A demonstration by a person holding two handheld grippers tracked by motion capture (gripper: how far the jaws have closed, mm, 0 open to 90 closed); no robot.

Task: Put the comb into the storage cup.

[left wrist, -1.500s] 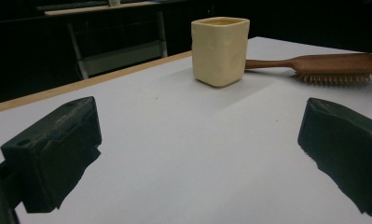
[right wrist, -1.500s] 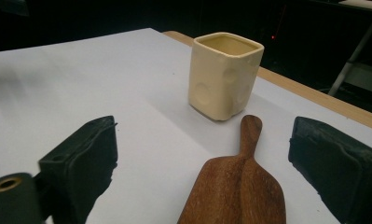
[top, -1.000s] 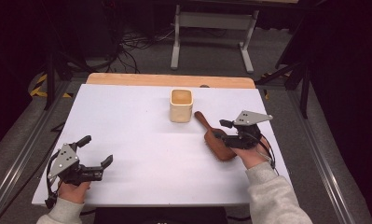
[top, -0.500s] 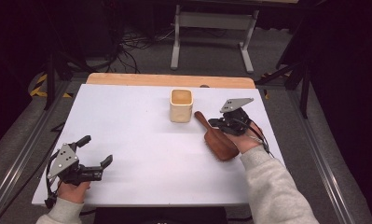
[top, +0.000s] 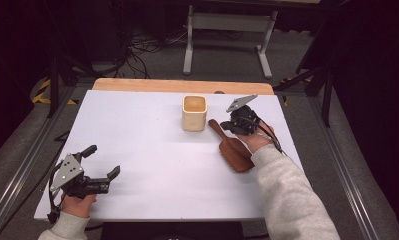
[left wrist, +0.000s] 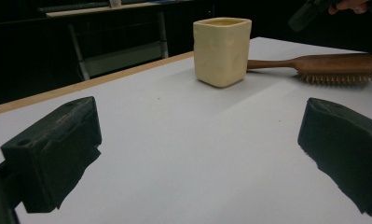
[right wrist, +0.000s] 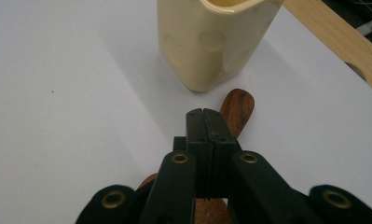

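From above, the right gripper hovered over the brown wooden hairbrush's handle beside the cream square cup. Its own view showed fingers clenched together, empty. The left gripper rested released.

The right gripper hides most of the hairbrush handle; the cup's rim is cut off.

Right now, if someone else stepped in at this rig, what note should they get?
Left gripper: open, holding nothing, near the table's front left corner.
Right gripper: jaws shut together, poised above the brush handle by the cup. Whether it touches the handle cannot be told.
Things: cup upright at the back centre; brush flat on the table, bristles down, handle end close to the cup.
Done: nothing picked up yet.
Left: probably open the right jaws, grip the handle and lift the brush, perhaps into the cup.
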